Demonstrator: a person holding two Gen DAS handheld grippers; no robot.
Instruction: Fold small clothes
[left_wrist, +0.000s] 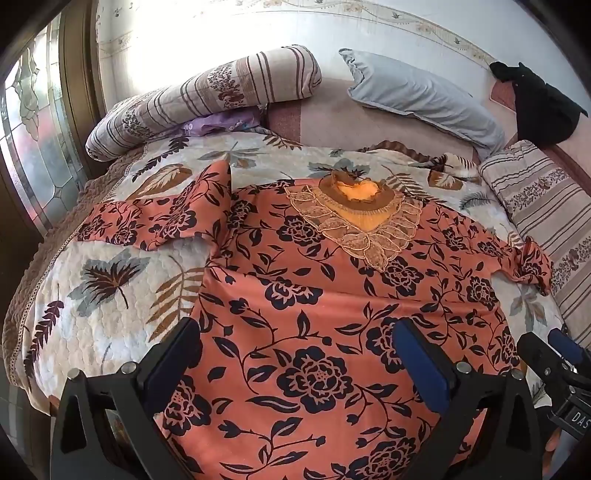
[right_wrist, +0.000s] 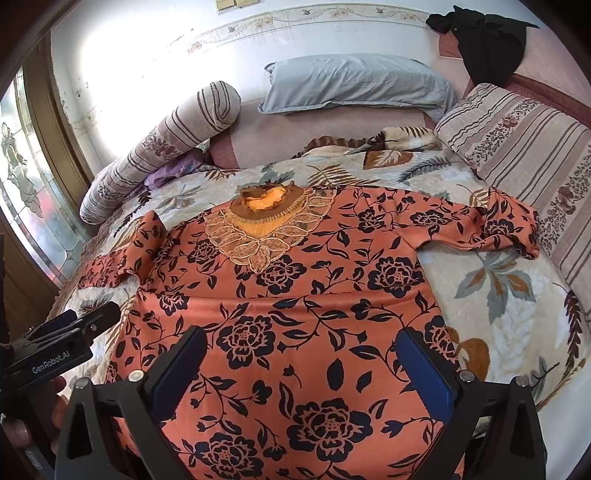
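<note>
Bed's blouse, hem cut off

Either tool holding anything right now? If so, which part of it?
Nothing is held. The left tool and the right tool both stand wide open over the orange floral top, pads clear of the cloth.

Bed carries a leaf-print quilt. Orange floral top lies spread flat on the quilt, neck toward the wall. Beyond the quilt: grey pillow, striped bolster, striped cushion, black garment.
</note>
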